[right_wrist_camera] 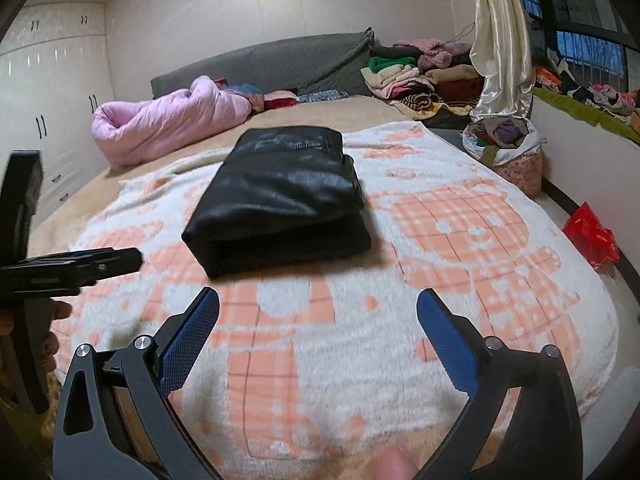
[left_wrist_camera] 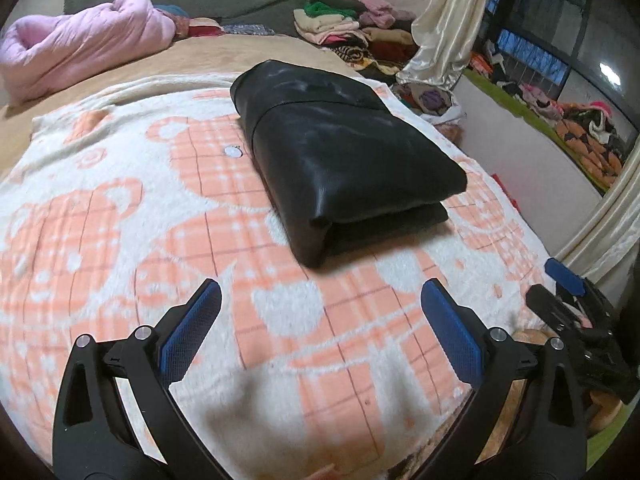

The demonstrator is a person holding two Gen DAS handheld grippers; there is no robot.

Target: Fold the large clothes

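A black shiny garment (left_wrist_camera: 340,152) lies folded into a thick rectangle on a white and orange bear-pattern blanket (left_wrist_camera: 120,240) on the bed. It also shows in the right wrist view (right_wrist_camera: 280,200). My left gripper (left_wrist_camera: 320,300) is open and empty, hovering above the blanket short of the garment's near edge. My right gripper (right_wrist_camera: 318,306) is open and empty, also short of the garment. The left gripper's body (right_wrist_camera: 72,268) shows at the left edge of the right wrist view. The right gripper's body (left_wrist_camera: 576,304) shows at the right edge of the left wrist view.
A pink quilt (right_wrist_camera: 168,120) lies at the bed's far left. A grey headboard cushion (right_wrist_camera: 272,64) stands behind. Piles of clothes (right_wrist_camera: 416,76) sit at the far right by a cream curtain (right_wrist_camera: 500,48). A bag of clothes (right_wrist_camera: 508,148) and a red bag (right_wrist_camera: 592,236) are on the right.
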